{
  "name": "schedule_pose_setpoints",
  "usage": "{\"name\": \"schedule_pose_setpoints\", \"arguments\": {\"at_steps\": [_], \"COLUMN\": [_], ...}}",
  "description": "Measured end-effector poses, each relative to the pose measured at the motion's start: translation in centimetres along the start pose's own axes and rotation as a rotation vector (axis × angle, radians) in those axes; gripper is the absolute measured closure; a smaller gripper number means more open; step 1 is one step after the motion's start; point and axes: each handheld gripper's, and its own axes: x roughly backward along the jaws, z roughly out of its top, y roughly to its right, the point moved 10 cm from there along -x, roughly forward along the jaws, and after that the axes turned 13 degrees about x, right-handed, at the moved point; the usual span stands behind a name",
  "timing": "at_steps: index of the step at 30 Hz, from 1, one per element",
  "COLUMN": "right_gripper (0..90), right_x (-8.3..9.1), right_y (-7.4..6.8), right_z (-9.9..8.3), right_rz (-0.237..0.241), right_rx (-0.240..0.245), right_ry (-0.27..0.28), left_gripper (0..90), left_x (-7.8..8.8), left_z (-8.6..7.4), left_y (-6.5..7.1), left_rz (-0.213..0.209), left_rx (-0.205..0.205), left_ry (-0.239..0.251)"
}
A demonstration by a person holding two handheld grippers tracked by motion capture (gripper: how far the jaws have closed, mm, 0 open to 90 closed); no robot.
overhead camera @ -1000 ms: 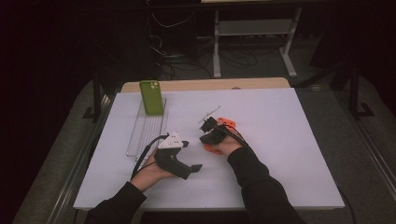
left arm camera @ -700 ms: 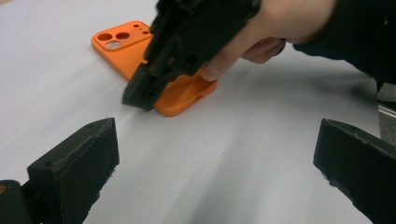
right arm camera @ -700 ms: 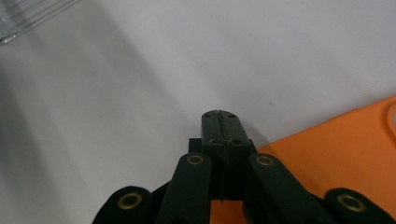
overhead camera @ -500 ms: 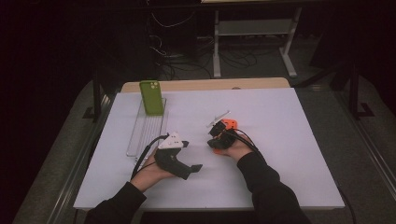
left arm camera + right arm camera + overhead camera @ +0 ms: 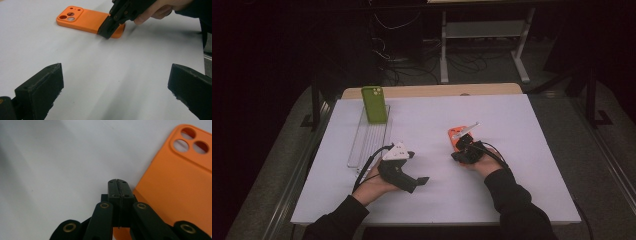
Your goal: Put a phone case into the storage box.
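An orange phone case (image 5: 453, 135) lies flat on the white table (image 5: 522, 165), camera holes up, right of centre. My right gripper (image 5: 457, 146) is shut, its jaws pressed together with nothing between them. In the right gripper view its tip (image 5: 117, 183) sits at the edge of the orange case (image 5: 175, 185). The left gripper view shows that tip (image 5: 107, 30) touching the near end of the case (image 5: 85, 18). My left gripper (image 5: 417, 167) rests left of centre, open wide and holding nothing, its jaws (image 5: 116, 72) aimed at the case.
A clear plastic tray (image 5: 367, 140) lies at the left of the table, with a green phone case (image 5: 374, 104) standing upright at its far end. A wooden edge (image 5: 432, 91) runs behind the white surface; dark floor, cables and a frame lie beyond.
My right hand and its shut gripper have slid to the right across the table. The orange case has hardly shifted. The left gripper has stayed put.
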Motion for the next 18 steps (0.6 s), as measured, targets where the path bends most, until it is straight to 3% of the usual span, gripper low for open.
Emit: {"name": "schedule_pose_setpoints", "arguments": {"at_steps": [9,14,18], "right_gripper": [88.5,87.8,76.5], "right_x": [1.3,1.6,2.7], "right_y": [1.4,1.3,1.1], "right_z": [-2.1,-2.1,-1.6], "right_rz": [-0.017,-0.005,-0.001], "right_rx": [-0.046,-0.034,-0.027], "right_ry": [0.018,0.062,0.115], "left_gripper": [0.0,0.0,0.0], "left_x": [-0.1,-0.2,-0.2], "left_z": [0.0,0.0,0.0], "left_y": [0.0,0.1,0.1], "left_rz": [0.003,-0.001,-0.002], "left_rx": [-0.005,-0.001,-0.006], "left_ry": [0.000,0.002,0.002]}}
